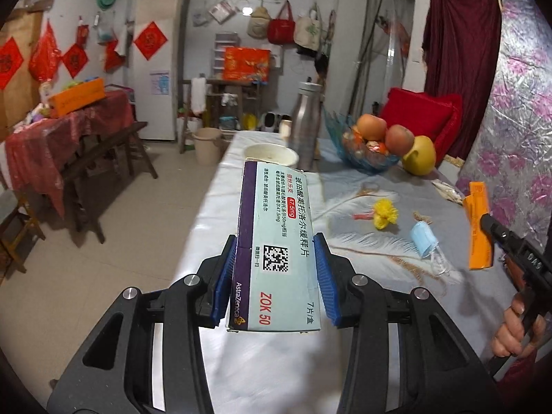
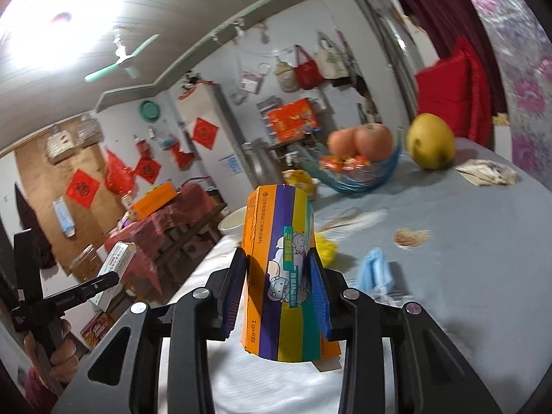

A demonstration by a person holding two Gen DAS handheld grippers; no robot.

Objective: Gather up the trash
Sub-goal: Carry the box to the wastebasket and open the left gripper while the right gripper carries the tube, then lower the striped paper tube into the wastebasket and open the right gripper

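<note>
Both grippers are loaded. Left gripper point(image 1: 276, 276): blue pads pinching the pale-blue pill box point(image 1: 276, 241) across its narrow width, jaws part-way spread to box width, long axis running straight out along the fingers, far end sticking well past the tips over the table point(image 1: 262, 372). Right gripper point(image 2: 277, 293): same story, pads clamped on the sides of the orange box point(image 2: 276, 276), which bows out a bit between them, long axis also along the fingers and tilted up. Each box is off the cloth and carried, nothing slipping that I can see. Left hand point(image 2: 58, 348) sits off the table's left edge; right hand point(image 1: 517, 327) over the right side near the floral wall covering. Remaining loose trash on the cloth: blue mask point(image 1: 426, 239), yellow scrap point(image 1: 383, 212), small red bit point(image 1: 362, 215), crumpled paper point(image 2: 490, 172) by the wall. Mask and yellow scrap lie ahead of and just right of the left jaws, nearly dead ahead of the right jaws, so right gripper is the nearer one for those. Fruit bowl point(image 1: 369, 158), yellow fruit point(image 1: 419, 155), steel bottle point(image 1: 305, 124) and white bowl point(image 1: 270, 153) at the far end look like keepers, not trash. No bin visible in either view; my guess is next move is a drop-off, since neither gripper can take more until it unloads.
</note>
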